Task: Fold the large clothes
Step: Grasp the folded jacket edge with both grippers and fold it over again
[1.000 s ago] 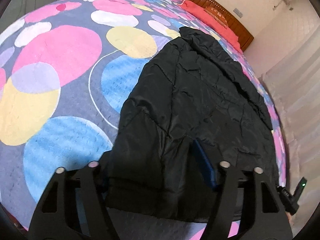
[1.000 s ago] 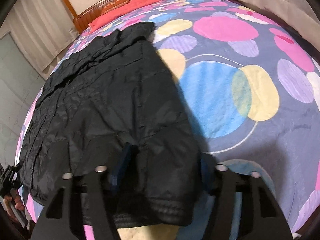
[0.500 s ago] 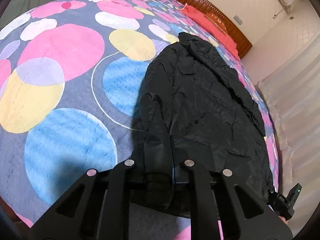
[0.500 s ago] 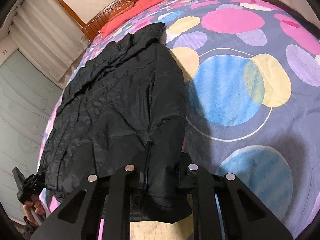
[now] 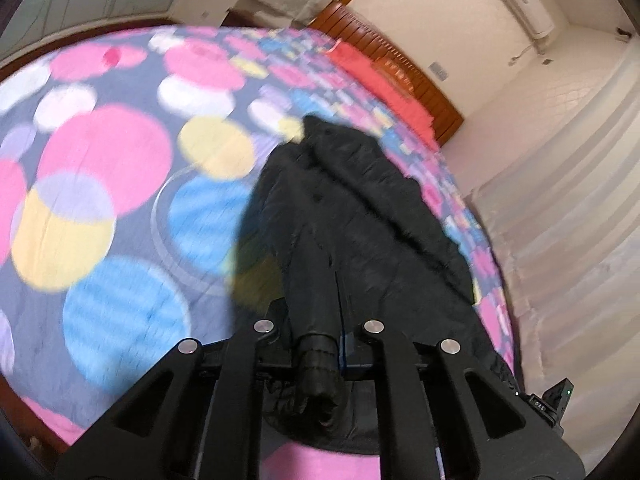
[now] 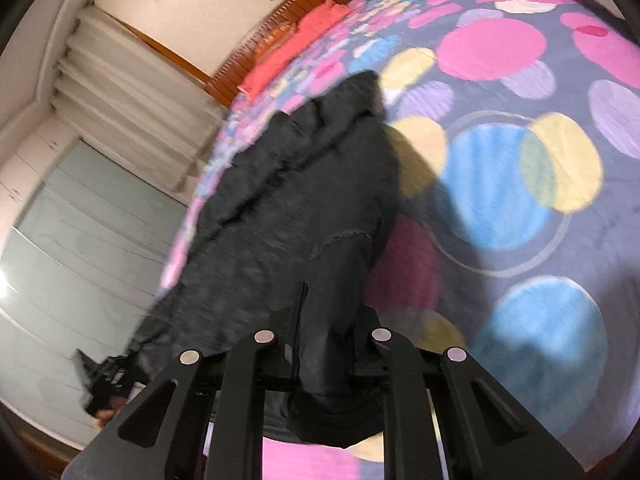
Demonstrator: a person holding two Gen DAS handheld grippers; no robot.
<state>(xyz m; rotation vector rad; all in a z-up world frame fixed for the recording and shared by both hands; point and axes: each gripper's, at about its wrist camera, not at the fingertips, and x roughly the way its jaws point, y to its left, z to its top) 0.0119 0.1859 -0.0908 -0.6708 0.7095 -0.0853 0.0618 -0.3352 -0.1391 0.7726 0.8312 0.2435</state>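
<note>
A black padded jacket lies lengthwise on the bed, its collar toward the headboard. My left gripper pinches a bunched fold of the jacket's near hem, and its jaws are closing tight on the fabric. In the right wrist view the same jacket hangs up from the cover. The jaws of my right gripper are closing, with the other hem corner pressed between the pads. Both hem corners are raised off the bed. The left gripper's body and a hand show at the lower left.
The bedspread is grey-blue with big pink, blue and yellow circles. Red pillows and a wooden headboard are at the far end. Pale curtains run along the jacket's side. Glass wardrobe doors stand beyond them.
Both grippers went from open around the jacket's hem to shut on it. They then rose, lifting the hem corners off the bed, and both views tipped up toward the headboard.
</note>
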